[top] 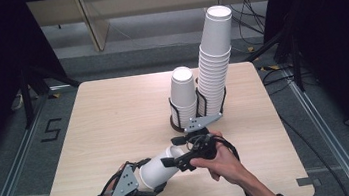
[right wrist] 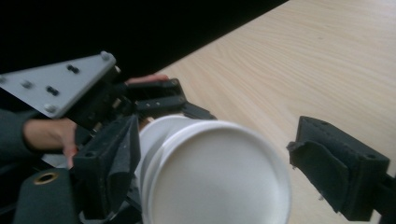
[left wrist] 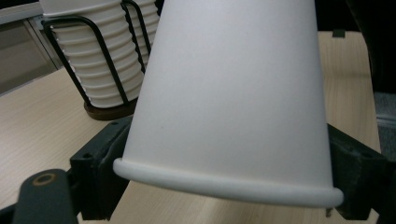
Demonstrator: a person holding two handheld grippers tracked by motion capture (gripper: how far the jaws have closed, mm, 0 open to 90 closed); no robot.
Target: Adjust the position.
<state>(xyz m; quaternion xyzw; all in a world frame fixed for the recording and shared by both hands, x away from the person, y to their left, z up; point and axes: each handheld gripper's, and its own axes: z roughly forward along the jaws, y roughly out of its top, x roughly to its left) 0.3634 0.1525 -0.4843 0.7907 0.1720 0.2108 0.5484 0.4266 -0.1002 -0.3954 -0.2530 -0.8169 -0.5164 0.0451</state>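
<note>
White paper cup (top: 157, 169) lying on its side above the near part of the counter (top: 115, 120), clear of the wood. Rim end clamped in the left hand-held gripper (top: 142, 182), jaws pressed on both flanks of the cup (left wrist: 233, 93) just behind the rolled rim. Closed base (right wrist: 219, 182) pointing toward the right hand-held gripper (top: 171, 151), sitting between its spread jaws: left pad beside the base, right pad well apart. Behind, two cup stacks (top: 211, 68) in a wire rack (top: 199, 107).
</note>
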